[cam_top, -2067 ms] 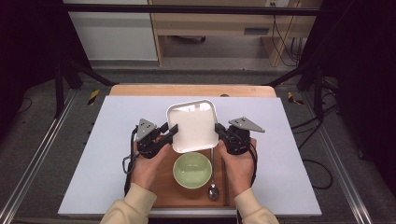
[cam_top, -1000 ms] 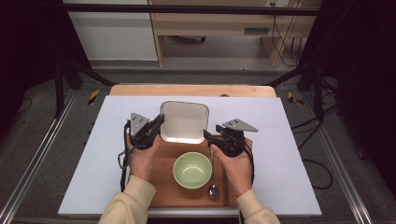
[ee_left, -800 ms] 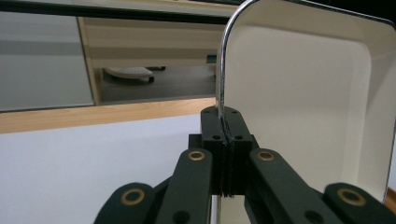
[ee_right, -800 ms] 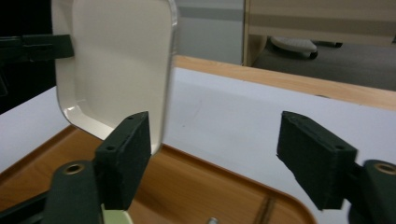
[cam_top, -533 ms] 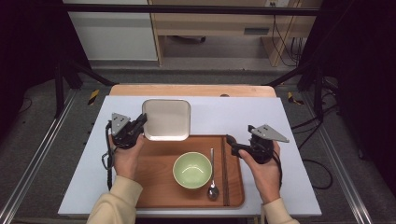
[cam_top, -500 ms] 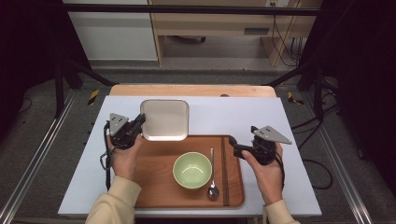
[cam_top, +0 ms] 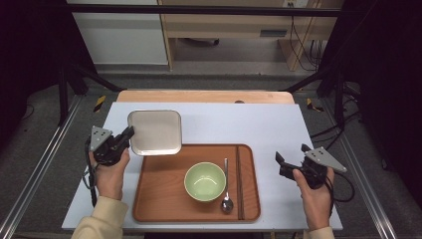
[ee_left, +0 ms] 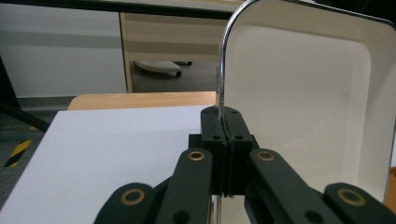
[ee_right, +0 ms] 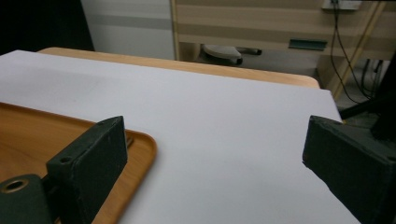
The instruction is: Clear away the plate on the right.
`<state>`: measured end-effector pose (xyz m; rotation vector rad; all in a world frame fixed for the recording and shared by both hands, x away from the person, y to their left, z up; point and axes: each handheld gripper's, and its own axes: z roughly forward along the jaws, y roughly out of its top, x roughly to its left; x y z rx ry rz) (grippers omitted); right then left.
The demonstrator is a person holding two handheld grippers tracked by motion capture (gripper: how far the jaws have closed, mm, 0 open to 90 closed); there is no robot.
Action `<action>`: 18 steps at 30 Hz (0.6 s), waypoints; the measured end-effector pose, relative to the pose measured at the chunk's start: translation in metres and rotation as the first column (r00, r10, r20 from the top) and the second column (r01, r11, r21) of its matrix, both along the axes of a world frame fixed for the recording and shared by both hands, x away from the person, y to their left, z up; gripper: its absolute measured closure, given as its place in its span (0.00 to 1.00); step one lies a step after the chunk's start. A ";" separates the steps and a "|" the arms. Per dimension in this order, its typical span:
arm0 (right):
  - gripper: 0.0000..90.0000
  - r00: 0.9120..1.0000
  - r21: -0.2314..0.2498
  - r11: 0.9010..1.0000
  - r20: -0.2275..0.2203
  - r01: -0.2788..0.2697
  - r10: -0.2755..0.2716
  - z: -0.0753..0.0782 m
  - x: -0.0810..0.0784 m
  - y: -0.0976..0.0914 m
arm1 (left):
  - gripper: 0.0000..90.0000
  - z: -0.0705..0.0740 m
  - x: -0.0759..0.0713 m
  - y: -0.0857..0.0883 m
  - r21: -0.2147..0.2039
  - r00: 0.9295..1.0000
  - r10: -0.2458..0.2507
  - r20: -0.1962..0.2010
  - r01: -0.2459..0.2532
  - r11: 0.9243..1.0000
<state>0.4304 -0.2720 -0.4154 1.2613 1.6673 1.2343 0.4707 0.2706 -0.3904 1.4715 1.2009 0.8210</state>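
Meanwhile, the left gripper (cam_top: 127, 134) stays clamped on the rim of the square plate (cam_top: 155, 132), while the right gripper (cam_top: 281, 164), jaws just opened wide with nothing between them, hovers beside the tray (cam_top: 164, 199).

Plate (cam_top: 155, 132) at tray's (cam_top: 164, 199) far-left corner; bowl (cam_top: 205, 181) on tray, spoon (cam_top: 226, 186) right of it, chopsticks (cam_top: 239, 181) farther right.
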 end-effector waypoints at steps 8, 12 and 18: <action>0.09 0.999 0.003 0.999 -0.017 0.051 -0.051 -0.010 -0.008 -0.019 | 0.99 -0.015 -0.013 0.023 0.006 0.998 0.010 -0.055 -0.010 1.000; 0.09 0.998 0.014 0.998 -0.028 0.064 -0.064 -0.011 -0.008 -0.022 | 0.99 -0.017 -0.026 0.028 0.032 0.998 -0.002 -0.068 0.004 0.999; 0.09 0.997 0.018 0.998 -0.046 0.066 -0.065 -0.012 -0.009 -0.022 | 0.99 -0.020 -0.044 0.038 0.020 0.995 -0.034 -0.091 0.036 0.999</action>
